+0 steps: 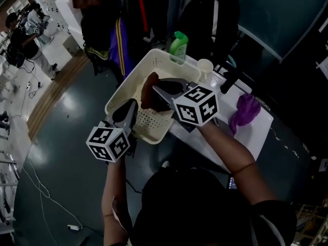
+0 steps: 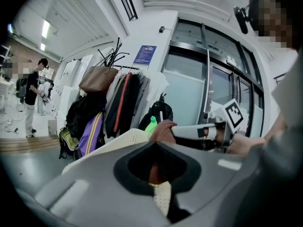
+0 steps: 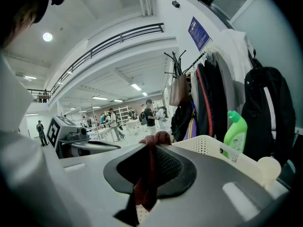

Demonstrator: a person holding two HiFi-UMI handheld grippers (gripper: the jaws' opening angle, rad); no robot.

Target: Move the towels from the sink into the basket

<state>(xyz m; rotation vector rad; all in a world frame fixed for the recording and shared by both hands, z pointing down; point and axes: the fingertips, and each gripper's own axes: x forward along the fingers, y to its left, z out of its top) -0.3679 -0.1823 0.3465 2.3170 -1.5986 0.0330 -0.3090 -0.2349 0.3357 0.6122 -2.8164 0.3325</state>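
Observation:
A white perforated basket (image 1: 134,82) juts over the near left edge of the white counter (image 1: 256,137). My right gripper (image 1: 156,91) is shut on a dark red-brown towel (image 1: 148,90), which hangs over the inside of the basket. In the right gripper view the towel (image 3: 154,143) bunches above the jaws and trails down between them. My left gripper (image 1: 132,111) sits at the basket's near rim; in its own view a strip of cream perforated basket wall (image 2: 162,197) is pinched between the shut jaws. A purple towel (image 1: 246,111) lies on the counter to the right.
A green bottle (image 1: 179,46) and a white cup (image 1: 205,68) stand at the basket's far side. Coats and bags (image 1: 110,29) hang on a rack behind. Dark floor (image 1: 61,137) lies to the left, where a person (image 1: 20,40) stands far off.

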